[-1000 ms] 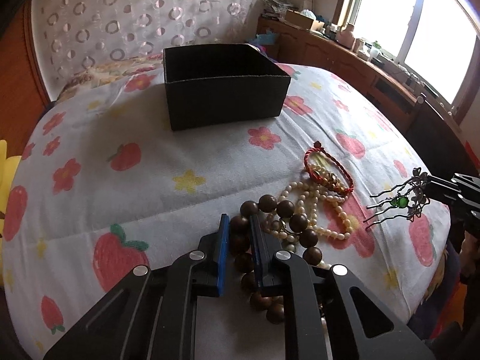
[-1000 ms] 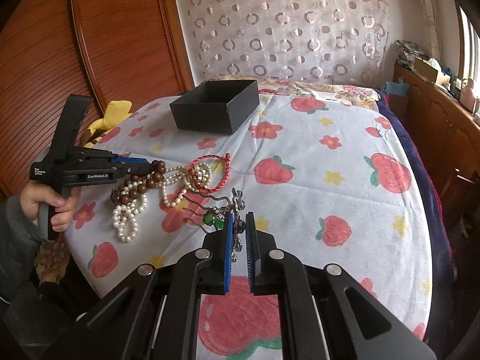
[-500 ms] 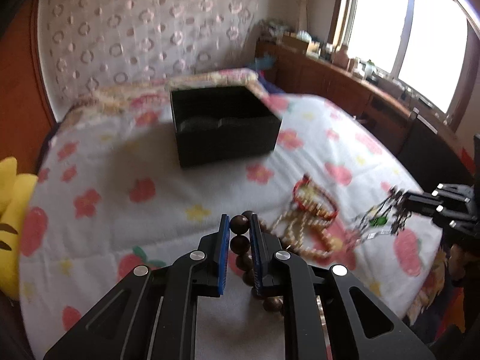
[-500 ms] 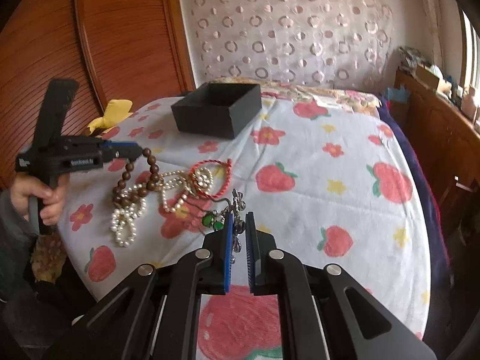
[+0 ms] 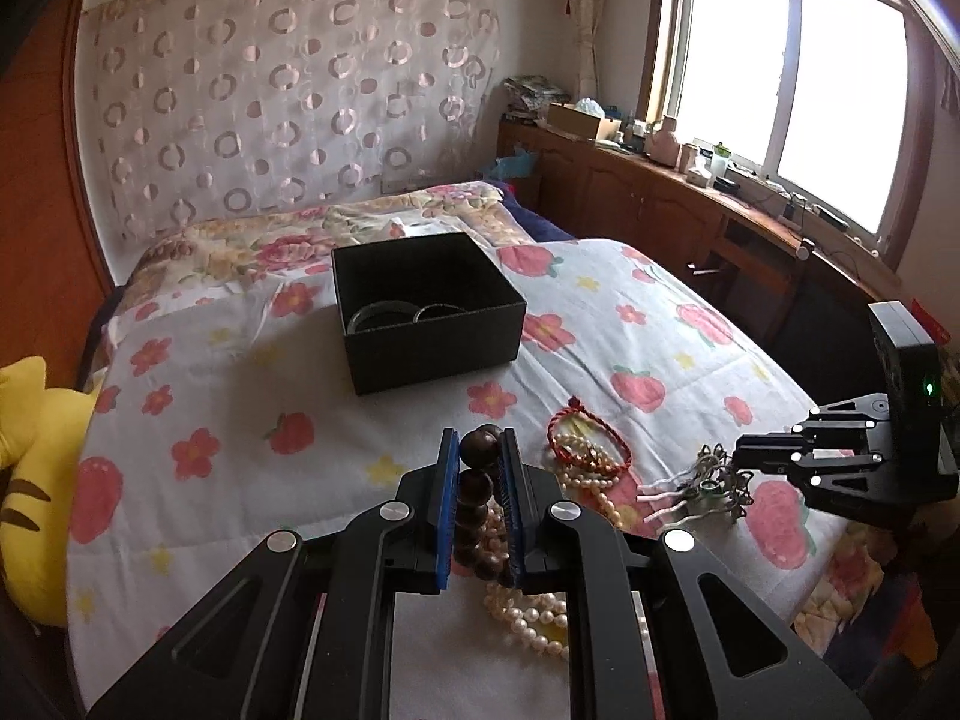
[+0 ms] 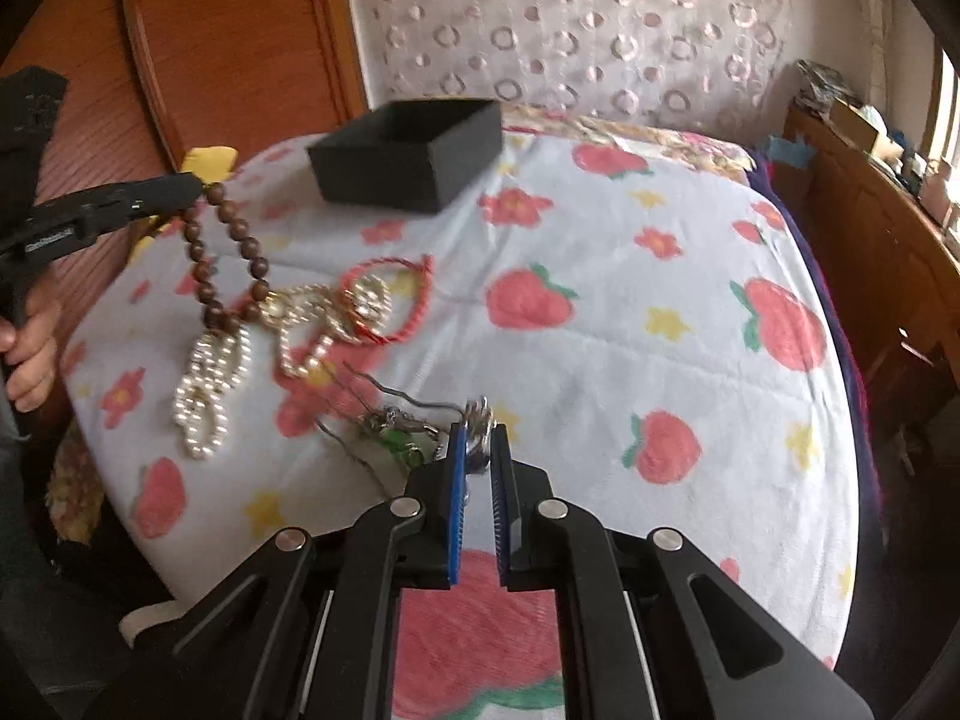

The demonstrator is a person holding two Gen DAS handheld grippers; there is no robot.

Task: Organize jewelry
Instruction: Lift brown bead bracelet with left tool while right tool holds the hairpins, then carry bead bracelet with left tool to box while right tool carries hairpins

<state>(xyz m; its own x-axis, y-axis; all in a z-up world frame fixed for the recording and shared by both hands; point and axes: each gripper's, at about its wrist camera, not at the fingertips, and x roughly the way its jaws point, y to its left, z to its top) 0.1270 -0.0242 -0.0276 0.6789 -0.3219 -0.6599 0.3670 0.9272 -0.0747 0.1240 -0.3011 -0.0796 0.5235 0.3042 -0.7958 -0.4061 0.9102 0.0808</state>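
Note:
My left gripper (image 5: 480,450) is shut on a strand of dark brown wooden beads (image 5: 477,498) and holds it up above the bedspread; the strand hangs down in the right wrist view (image 6: 237,240). My right gripper (image 6: 478,444) is shut on a silver hair comb with green stones (image 6: 396,432), also seen in the left wrist view (image 5: 702,486). A pearl necklace (image 6: 207,384) and a red cord bracelet (image 6: 408,300) lie on the bedspread between them. An open black box (image 5: 423,309) with bangles (image 5: 384,318) inside stands farther back.
The strawberry-print bedspread (image 5: 600,360) covers the bed. A yellow plush toy (image 5: 30,480) lies at the left edge. Wooden cabinets (image 5: 690,210) with clutter run under the window on the right. A wooden headboard (image 6: 228,48) stands behind.
My left gripper has lifted the brown beads off the pile and up from the bed. My right gripper still holds the hair comb and has shifted slightly.

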